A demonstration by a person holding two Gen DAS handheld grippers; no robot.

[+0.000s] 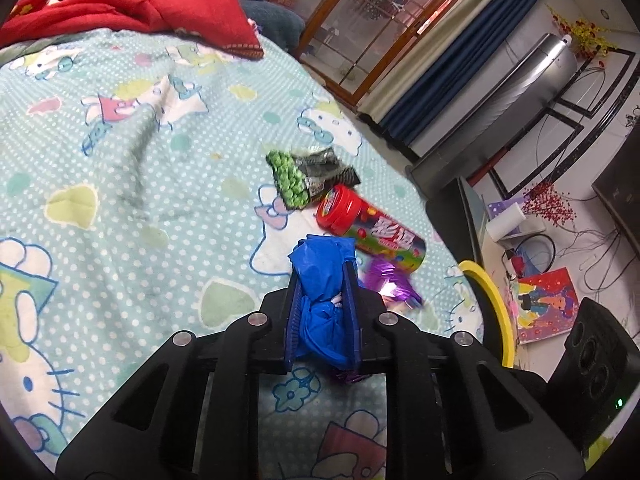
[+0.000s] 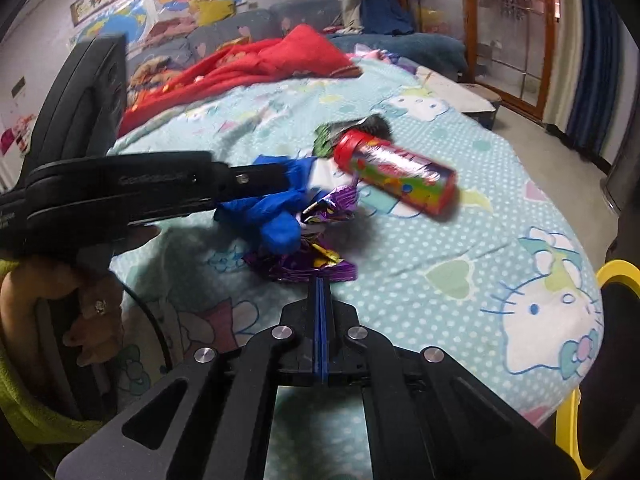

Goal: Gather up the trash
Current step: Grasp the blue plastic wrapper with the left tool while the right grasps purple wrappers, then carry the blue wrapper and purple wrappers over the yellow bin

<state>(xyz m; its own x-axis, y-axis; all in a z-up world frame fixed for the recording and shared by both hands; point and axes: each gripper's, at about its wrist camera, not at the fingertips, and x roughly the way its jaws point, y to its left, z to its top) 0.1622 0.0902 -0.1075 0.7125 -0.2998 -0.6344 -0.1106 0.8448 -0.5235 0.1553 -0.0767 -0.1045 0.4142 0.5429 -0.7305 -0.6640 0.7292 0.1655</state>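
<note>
A crumpled blue plastic bag sits pinched between the pads of my left gripper, just above the bedspread. Seen from the right wrist, the left gripper comes in from the left with the blue bag hanging from it. My right gripper is shut, its tips nipping the near edge of a purple foil wrapper. That purple wrapper lies just right of the blue bag. Beyond lie a red-capped candy tube and a green pea snack packet.
A red blanket is heaped at the bed's far end. A yellow chair rim stands at the bed's right edge. A hand holds the left gripper's handle. Cables and papers litter the floor.
</note>
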